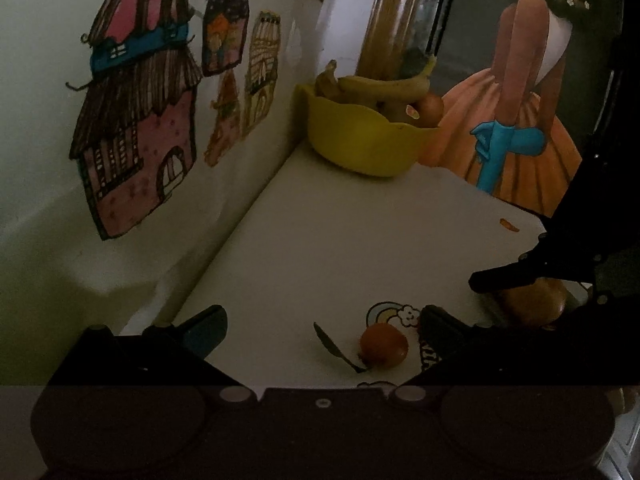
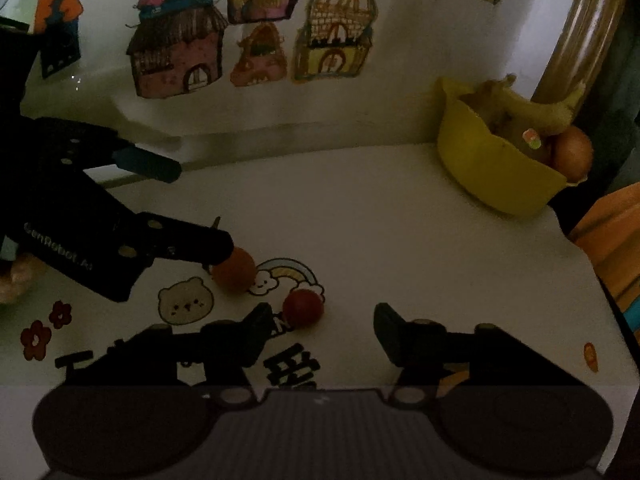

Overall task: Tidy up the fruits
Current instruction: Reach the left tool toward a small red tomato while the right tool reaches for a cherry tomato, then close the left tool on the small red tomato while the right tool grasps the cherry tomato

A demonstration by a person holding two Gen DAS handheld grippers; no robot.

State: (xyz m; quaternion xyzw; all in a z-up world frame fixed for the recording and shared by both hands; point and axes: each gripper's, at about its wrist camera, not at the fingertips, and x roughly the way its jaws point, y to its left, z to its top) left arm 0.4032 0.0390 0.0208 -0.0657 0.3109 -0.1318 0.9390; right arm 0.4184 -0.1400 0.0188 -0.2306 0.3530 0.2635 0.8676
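Setting: a dim white tabletop (image 2: 400, 240) printed with cartoon stickers, pushed against a wall (image 1: 48, 80) covered in house drawings.
Bowl: a yellow bowl (image 1: 356, 144) sits in the far corner, holding bananas (image 1: 380, 84) and a round orange fruit (image 1: 430, 110).
Left gripper (image 1: 320, 328): jaws spread wide, holding nothing.
Small orange fruit (image 1: 383, 345): on the table between the left fingers, close to the right-hand one; in the right wrist view that finger's tip reaches it, though contact cannot be confirmed.
Leaf (image 1: 332, 346): a dark leaf or stem lies just beside this fruit.
Right gripper (image 2: 320, 332): jaws apart, empty.
Red fruit (image 2: 303, 307): on the rainbow sticker (image 2: 288, 274), just ahead of the right gripper's left-hand finger, near its tip.
Larger fruit (image 1: 536, 300): partly hidden under the right gripper in the left wrist view.
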